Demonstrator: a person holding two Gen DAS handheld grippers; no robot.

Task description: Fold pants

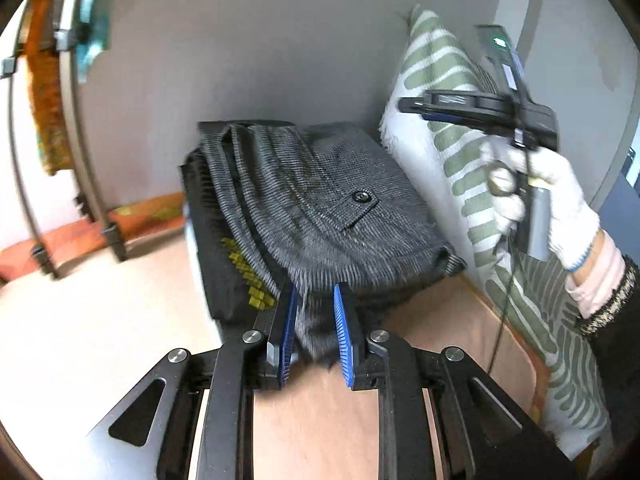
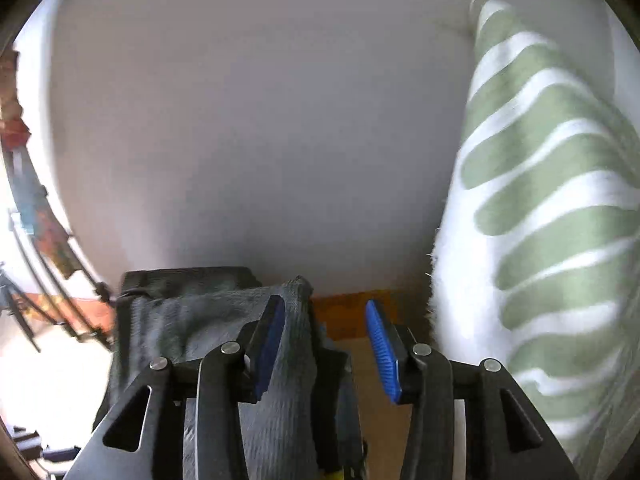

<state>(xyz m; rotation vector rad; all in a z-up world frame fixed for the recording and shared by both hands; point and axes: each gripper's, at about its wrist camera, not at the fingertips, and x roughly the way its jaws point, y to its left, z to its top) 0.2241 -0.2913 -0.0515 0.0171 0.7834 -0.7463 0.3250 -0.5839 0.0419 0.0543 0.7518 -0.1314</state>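
Folded grey pants (image 1: 320, 208) lie on a stack at the far end of the wooden surface (image 1: 320, 420), long axis running near to far. The left gripper (image 1: 316, 332), jaws apart, straddles their near edge. The right gripper (image 2: 326, 344), also apart, hangs raised to the right beside a green-striped pillow (image 1: 448, 160).

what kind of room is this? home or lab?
Likely a home, maybe a bedroom or living corner: a green-and-white patterned cushion leans by a plain wall, folded grey pants sit on a stack of clothes, and a rack hung with colourful cloth stands at left.
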